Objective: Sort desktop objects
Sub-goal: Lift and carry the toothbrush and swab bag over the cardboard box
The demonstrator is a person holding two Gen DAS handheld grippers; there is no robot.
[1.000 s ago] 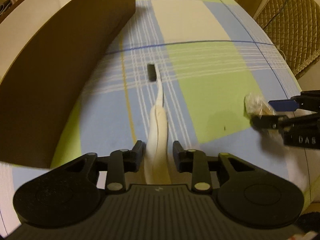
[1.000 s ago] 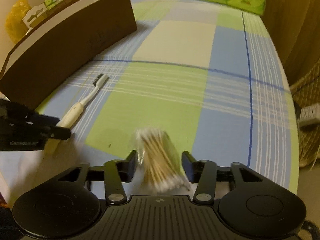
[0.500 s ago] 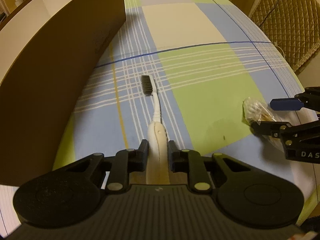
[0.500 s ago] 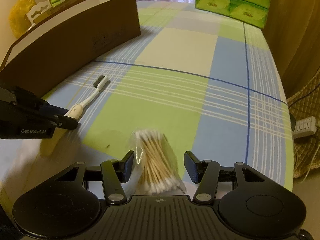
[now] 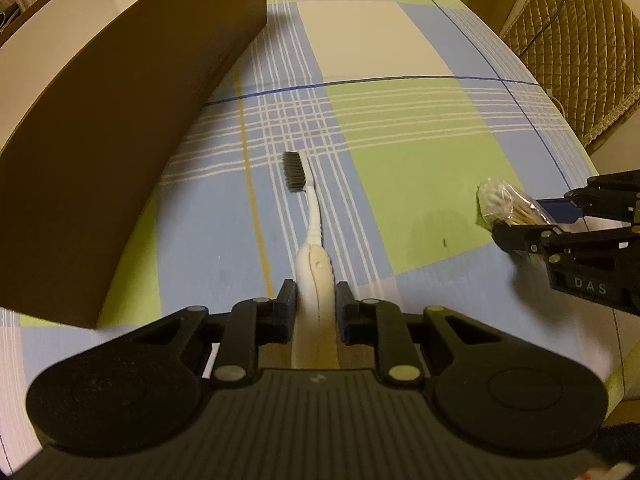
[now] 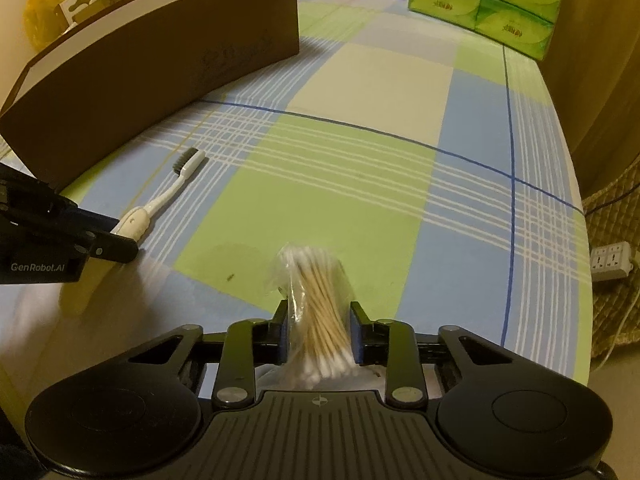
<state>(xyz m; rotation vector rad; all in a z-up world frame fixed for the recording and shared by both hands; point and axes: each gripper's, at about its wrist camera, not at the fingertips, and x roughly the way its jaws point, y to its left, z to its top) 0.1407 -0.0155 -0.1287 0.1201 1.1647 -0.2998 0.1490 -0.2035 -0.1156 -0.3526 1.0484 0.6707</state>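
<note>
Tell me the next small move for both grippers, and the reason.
Probably lift both straight up. The left hand-held gripper is shut on the toothbrush handle, and the right hand-held gripper is shut on the bag of cotton swabs. Both items seem to rest on the checked cloth, and the brown box has tall walls to clear.

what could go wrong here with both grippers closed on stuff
The left gripper pinches only the thick handle end of the toothbrush, so the long head may swing or catch the brown box wall. The right gripper squeezes a loose plastic bag of cotton swabs, which could slip out.
</note>
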